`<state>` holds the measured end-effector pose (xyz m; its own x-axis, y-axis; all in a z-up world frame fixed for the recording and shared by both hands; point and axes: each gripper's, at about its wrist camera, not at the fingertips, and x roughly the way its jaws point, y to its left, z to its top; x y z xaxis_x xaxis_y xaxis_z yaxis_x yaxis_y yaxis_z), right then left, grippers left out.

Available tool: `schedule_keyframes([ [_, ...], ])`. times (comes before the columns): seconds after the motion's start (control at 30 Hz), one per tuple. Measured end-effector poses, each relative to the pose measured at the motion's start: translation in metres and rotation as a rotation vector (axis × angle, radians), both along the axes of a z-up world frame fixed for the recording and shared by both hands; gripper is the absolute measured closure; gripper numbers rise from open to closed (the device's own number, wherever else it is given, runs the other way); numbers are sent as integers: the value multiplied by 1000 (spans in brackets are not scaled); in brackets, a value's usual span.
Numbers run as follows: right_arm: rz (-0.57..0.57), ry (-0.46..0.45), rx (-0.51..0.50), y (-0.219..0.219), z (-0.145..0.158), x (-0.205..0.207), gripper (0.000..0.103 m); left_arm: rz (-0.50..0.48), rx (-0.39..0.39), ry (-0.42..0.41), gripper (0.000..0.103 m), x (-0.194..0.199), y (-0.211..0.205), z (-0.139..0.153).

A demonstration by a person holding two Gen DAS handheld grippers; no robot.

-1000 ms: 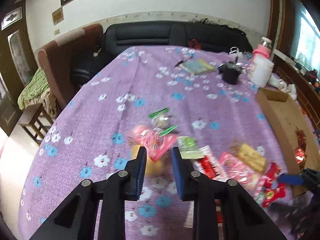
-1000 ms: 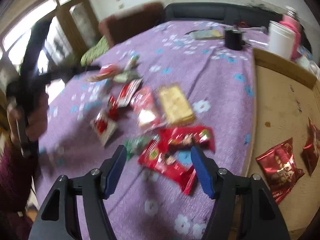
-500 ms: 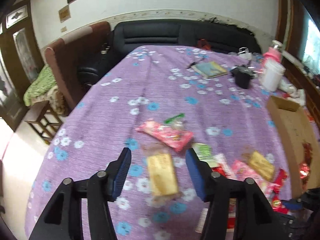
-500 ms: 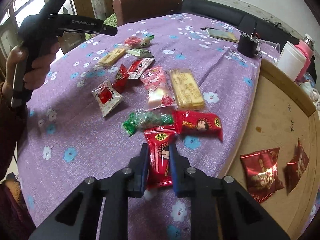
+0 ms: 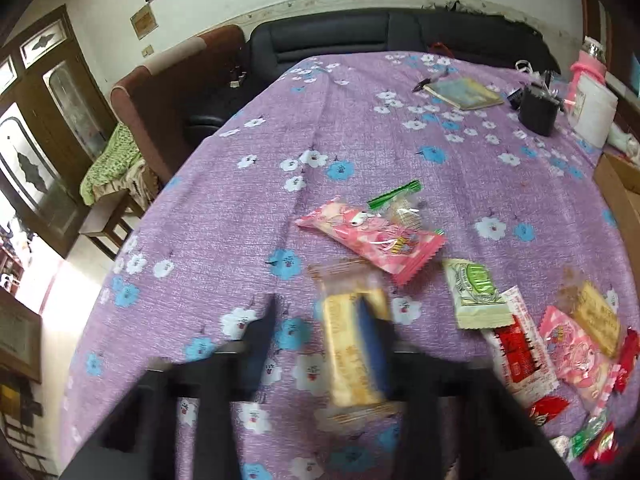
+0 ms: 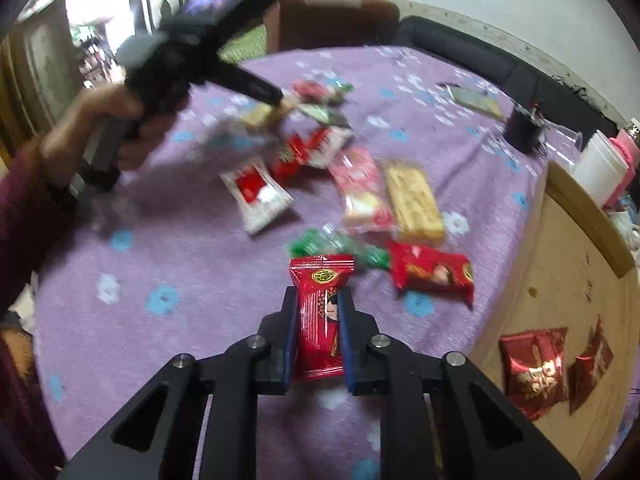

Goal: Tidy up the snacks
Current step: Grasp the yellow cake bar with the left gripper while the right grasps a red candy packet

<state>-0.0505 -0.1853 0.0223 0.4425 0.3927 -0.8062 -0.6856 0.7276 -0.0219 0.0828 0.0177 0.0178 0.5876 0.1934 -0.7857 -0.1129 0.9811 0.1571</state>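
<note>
Snack packets lie scattered on the purple flowered tablecloth. In the right wrist view my right gripper is shut on a red snack packet, which stands upright between its pads, just above the cloth. My left gripper is blurred, low over a yellow biscuit packet. Its jaws are closing with the packet between them, against the right pad, and a gap shows on the left side. The right wrist view shows a hand holding the left gripper with its tip at that yellow packet.
A cardboard box at the right table edge holds two red packets. A pink packet, a green-white packet and more red ones lie nearby. A black cup, a white container and a book stand at the far end.
The left gripper opened, sank toward the yellow biscuit packet and now narrows around it. The right gripper shut on the red packet and has shifted sideways with it.
</note>
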Motion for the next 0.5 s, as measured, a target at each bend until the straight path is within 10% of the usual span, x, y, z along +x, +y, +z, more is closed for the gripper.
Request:
schedule_keyframes([
  [0.4, -64, 32, 136, -14, 12, 10, 86, -7, -56, -17, 92, -5, 16, 0],
  [0.5, -104, 46, 188, -24, 15, 17, 86, 6, -136, -3, 71, -3, 28, 2],
])
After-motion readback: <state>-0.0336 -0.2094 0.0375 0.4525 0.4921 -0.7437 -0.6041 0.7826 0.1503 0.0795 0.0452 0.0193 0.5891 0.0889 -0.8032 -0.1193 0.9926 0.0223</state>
